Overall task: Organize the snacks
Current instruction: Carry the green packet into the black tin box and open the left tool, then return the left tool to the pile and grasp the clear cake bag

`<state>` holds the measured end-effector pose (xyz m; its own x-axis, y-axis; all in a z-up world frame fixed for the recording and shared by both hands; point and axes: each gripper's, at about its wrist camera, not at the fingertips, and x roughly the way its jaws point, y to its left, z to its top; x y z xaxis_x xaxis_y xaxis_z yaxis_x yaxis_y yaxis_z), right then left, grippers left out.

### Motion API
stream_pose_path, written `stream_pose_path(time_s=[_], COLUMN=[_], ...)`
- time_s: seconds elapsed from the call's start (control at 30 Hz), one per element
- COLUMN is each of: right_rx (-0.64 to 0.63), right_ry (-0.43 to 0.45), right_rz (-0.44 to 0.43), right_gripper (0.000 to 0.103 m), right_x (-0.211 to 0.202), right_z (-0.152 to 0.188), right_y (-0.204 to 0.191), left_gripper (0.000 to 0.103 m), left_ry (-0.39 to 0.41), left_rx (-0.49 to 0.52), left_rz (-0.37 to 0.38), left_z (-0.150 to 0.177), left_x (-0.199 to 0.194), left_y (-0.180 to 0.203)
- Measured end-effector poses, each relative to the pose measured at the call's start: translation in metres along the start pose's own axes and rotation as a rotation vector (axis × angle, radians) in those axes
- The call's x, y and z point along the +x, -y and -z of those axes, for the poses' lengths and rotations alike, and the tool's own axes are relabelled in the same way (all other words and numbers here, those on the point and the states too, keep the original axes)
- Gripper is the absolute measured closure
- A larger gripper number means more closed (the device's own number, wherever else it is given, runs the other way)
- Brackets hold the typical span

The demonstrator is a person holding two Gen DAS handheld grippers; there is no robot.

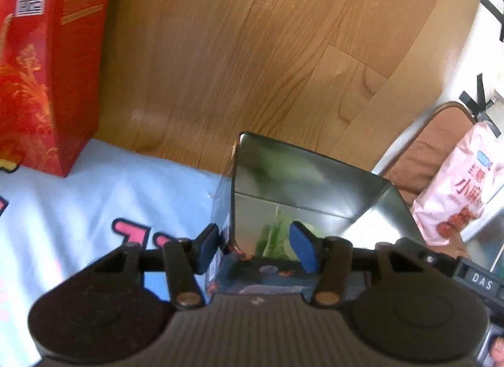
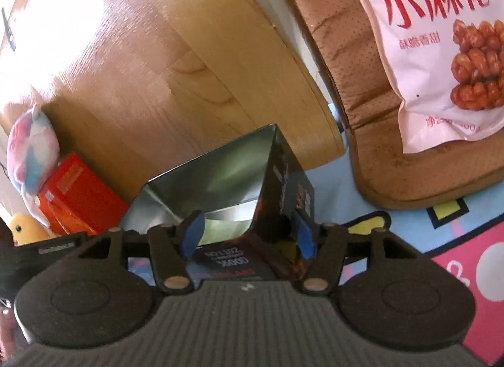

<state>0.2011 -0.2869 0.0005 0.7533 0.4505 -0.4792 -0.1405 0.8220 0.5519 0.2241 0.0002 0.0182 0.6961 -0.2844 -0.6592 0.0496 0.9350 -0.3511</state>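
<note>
Both tongs [image 1: 258,248] [image 2: 249,234] parted, straddling walls of dark open box [image 1: 310,184], silver-lined inside.

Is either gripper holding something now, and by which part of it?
Nothing looks gripped. The left gripper and the right gripper each straddle a wall of the open dark box, near its rim, but their pads stand apart from it.

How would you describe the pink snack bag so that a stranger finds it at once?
Start at the wooden board standing behind the play mat. To its right a brown cushion leans upright, and the pink snack bag rests against it. Only this bag is pale pink, with large red characters and a photo of fried dough twists; the other packs are boxes.
</note>
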Motion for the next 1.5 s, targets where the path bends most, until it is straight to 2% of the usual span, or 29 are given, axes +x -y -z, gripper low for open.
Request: stream_pose_path(time_s=[0.1, 0.17, 0.23, 0.33, 0.43, 0.57, 0.7, 0.77, 0.83, 0.9, 0.93, 0.97, 1.03, 1.13, 1.3, 1.5], right_rx=[-0.02, -0.011, 0.044, 0.074, 0.045, -0.053, -0.103, -0.123, -0.117, -0.104, -0.117, -0.12, -0.1, -0.072, -0.048, -0.056], right_ry=[0.001, -0.004, 0.015, 0.09, 0.117, 0.139, 0.157, 0.161, 0.149, 0.131, 0.151, 0.176, 0.164, 0.162, 0.151, 0.146], right_rz=[-0.008, -0.027, -0.05, -0.068, -0.117, -0.146, -0.169, -0.173, -0.155, -0.142, -0.144, -0.14, -0.13, -0.138, -0.15, -0.156], right_gripper=[0.038, 0.037, 0.038, 0.038, 0.038, 0.038, 0.038, 0.038, 0.038, 0.039, 0.039, 0.039, 0.038, 0.038, 0.038, 0.038], right_x=[-0.007, -0.002, -0.007, -0.041, -0.079, -0.122, -0.136, -0.138, -0.136, -0.133, -0.135, -0.137, -0.135, -0.135, -0.132, -0.132], right_z=[0.009, 0.004, 0.001, 0.007, 0.032, 0.083, 0.118, 0.129, 0.138, 0.143, 0.142, 0.142, 0.14, 0.139, 0.137, 0.137], right_y=[-0.007, -0.003, 0.004, 0.011, 0.009, -0.003, -0.013, -0.017, -0.017, -0.014, -0.015, -0.014, -0.011, -0.004, 0.001, 0.001], left_gripper=[0.048, 0.047, 0.047, 0.047, 0.047, 0.047, 0.047, 0.045, 0.045, 0.045, 0.045, 0.045, 0.045, 0.044, 0.044, 0.044], left_ry=[0.012, 0.01, 0.067, 0.158, 0.198, 0.172, 0.208, 0.228, 0.202, 0.216, 0.221, 0.223, 0.257, 0.246, 0.206, 0.206], left_rx=[-0.003, -0.017, -0.025, -0.011, 0.072, 0.138, 0.175, 0.152, 0.142, 0.18, 0.193, 0.2, 0.224, 0.237, 0.18, 0.133], left_rz=[-0.001, 0.005, -0.003, 0.026, 0.049, 0.117, 0.161, 0.185, 0.173, 0.118, 0.101, 0.106, 0.104, 0.107, 0.115, 0.121], left_z=[0.002, 0.001, 0.007, 0.026, 0.058, 0.105, 0.151, 0.166, 0.174, 0.183, 0.186, 0.187, 0.19, 0.192, 0.187, 0.186], left_x=[-0.009, -0.014, -0.036, -0.076, -0.107, -0.128, -0.141, -0.141, -0.136, -0.134, -0.133, -0.134, -0.137, -0.136, -0.13, -0.13], left_y=[-0.007, -0.008, -0.012, -0.019, -0.018, -0.019, -0.019, -0.022, -0.022, -0.019, -0.018, -0.017, -0.015, -0.013, -0.021, -0.028])
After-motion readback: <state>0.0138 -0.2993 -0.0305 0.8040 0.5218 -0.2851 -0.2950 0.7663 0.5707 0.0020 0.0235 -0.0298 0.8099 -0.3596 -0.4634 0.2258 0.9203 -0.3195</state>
